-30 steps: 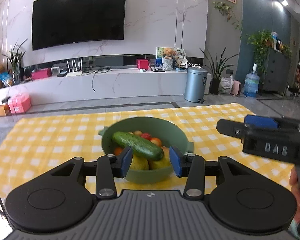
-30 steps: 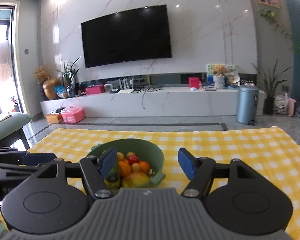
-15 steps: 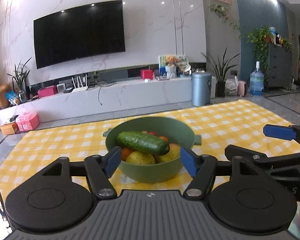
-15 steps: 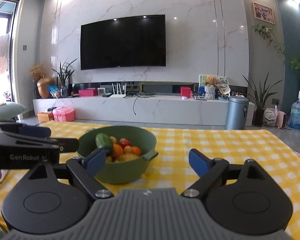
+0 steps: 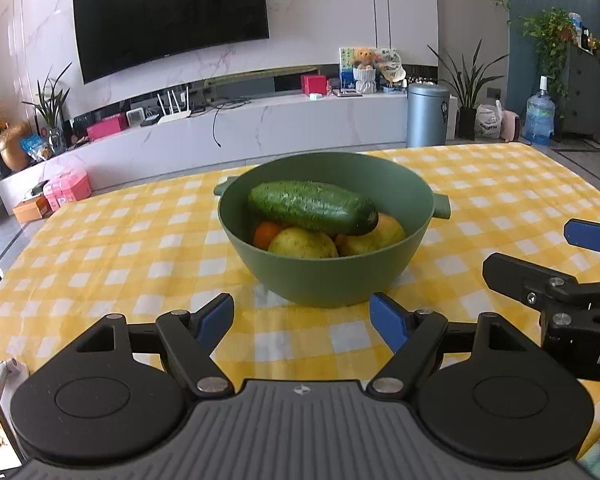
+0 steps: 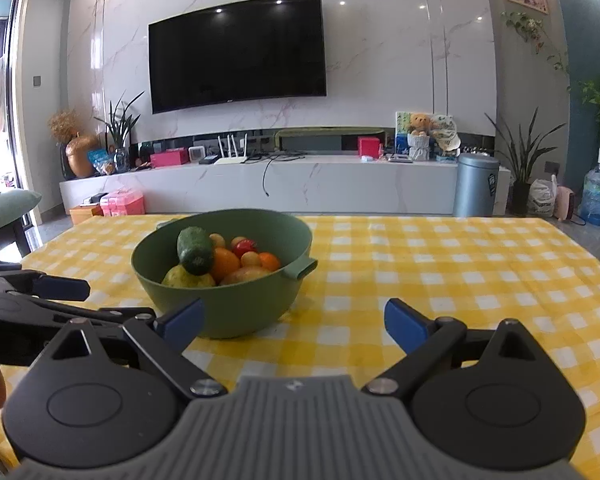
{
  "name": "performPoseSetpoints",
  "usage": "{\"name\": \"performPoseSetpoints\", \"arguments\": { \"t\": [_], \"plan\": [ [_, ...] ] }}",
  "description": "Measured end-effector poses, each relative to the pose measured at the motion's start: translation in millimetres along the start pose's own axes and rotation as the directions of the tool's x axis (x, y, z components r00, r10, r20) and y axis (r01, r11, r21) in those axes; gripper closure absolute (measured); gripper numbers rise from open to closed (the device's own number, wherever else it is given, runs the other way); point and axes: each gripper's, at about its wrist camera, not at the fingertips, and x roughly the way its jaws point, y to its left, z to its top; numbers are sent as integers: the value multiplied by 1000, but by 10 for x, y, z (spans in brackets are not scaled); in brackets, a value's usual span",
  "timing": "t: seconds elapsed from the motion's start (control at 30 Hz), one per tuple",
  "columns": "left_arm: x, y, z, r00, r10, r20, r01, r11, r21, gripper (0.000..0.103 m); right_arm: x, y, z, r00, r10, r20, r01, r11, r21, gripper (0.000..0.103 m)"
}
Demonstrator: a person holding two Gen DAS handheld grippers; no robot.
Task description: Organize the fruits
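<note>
A green bowl with side handles stands on the yellow checked tablecloth. A green cucumber lies on top of yellow fruits and an orange in it. The right wrist view shows the bowl, the cucumber, oranges and a red tomato. My left gripper is open and empty, just in front of the bowl. My right gripper is open and empty, in front and to the right of the bowl; it also shows in the left wrist view.
The tablecloth stretches bare to the right of the bowl. Behind the table are a white TV bench, a wall TV, a grey bin and plants. The left gripper's body shows at the left in the right wrist view.
Both grippers have pulled back from the bowl and opened wider. The bowl and its fruit have stayed in place.
</note>
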Motion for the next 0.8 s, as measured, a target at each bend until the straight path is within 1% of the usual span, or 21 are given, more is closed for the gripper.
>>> {"name": "performPoseSetpoints", "arguments": {
  "t": [0.1,0.3,0.8],
  "plan": [
    [-5,8,6,1000,-3,-8,3,1000,-4,12,15,6,-8,1000,-2,-6,2,1000,0,10],
    [-24,-3,8,1000,-3,-19,3,1000,0,12,29,-45,-6,1000,-3,-13,3,999,35,10],
    [-21,-7,8,1000,-3,-20,3,1000,0,12,46,-24,-17,1000,-6,-16,6,1000,13,10]
  ]
}}
